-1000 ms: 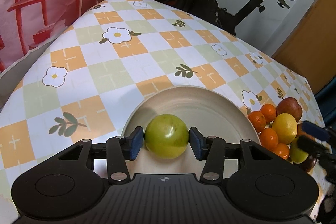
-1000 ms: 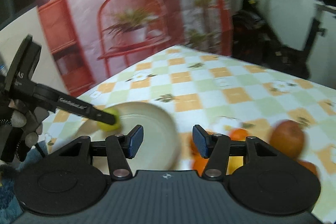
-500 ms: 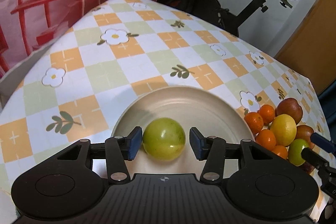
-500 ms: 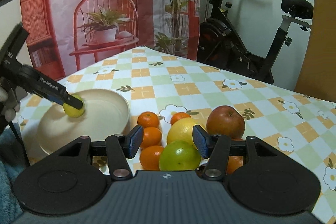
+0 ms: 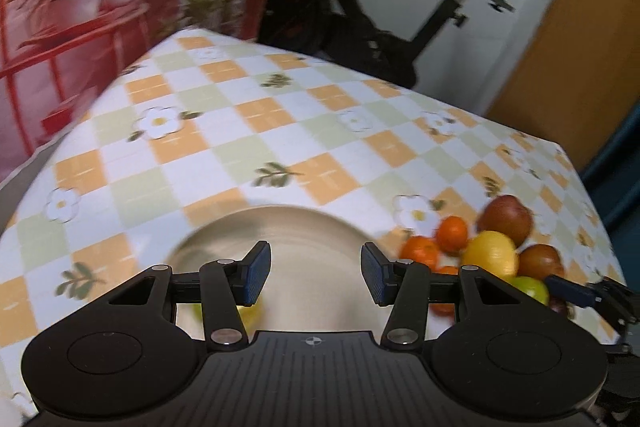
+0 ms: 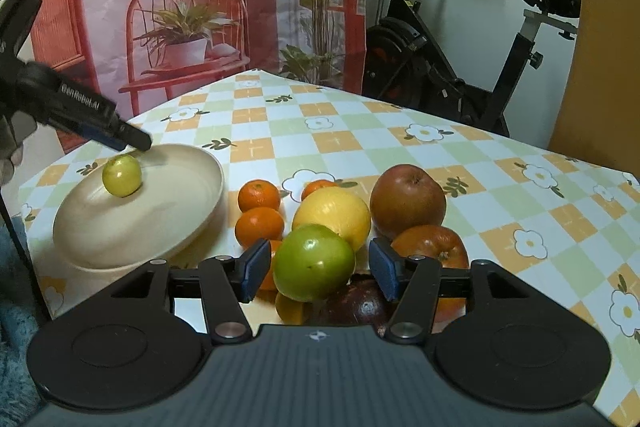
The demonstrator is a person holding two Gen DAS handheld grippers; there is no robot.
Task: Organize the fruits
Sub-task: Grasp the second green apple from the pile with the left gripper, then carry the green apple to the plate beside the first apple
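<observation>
Already one small green fruit sits in the beige plate, freed, the left claw apart above it. The right claw, its jaws just widened, brackets a green apple without pressing, likely the next pick.

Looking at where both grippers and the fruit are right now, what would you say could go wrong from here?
1. The green apple between the open right gripper pads rests on other fruit; closing on it may nudge the yellow citrus and oranges and send them rolling across the table.
2. The small green fruit lies loose in the shallow plate, near the left gripper, and could be knocked rolling.
</observation>
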